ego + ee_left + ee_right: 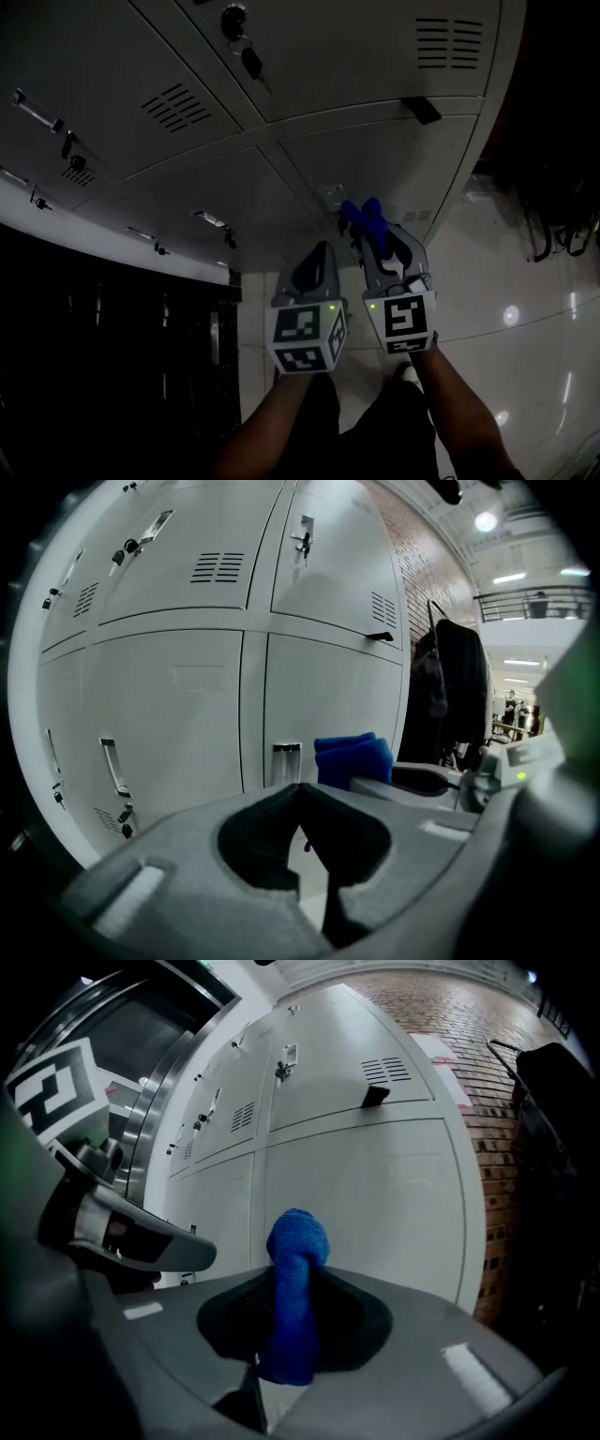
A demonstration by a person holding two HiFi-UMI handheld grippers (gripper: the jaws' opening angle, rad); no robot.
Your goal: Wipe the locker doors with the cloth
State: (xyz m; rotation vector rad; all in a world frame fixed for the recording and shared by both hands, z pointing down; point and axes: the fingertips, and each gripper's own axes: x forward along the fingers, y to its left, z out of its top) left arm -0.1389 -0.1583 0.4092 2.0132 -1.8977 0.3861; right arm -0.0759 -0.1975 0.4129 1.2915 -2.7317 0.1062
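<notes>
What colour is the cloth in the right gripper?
Bright blue. The cloth shows best in the right gripper view.

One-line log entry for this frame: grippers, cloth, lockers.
right gripper: shut on blue cloth | left gripper: shut, empty | locker doors: cloth close, contact unclear

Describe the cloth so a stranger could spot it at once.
Face the wall of grey lockers. In front of them, the right tool is clamped on a blue cloth. It is the only bright blue thing; the left tool holds nothing.
</notes>
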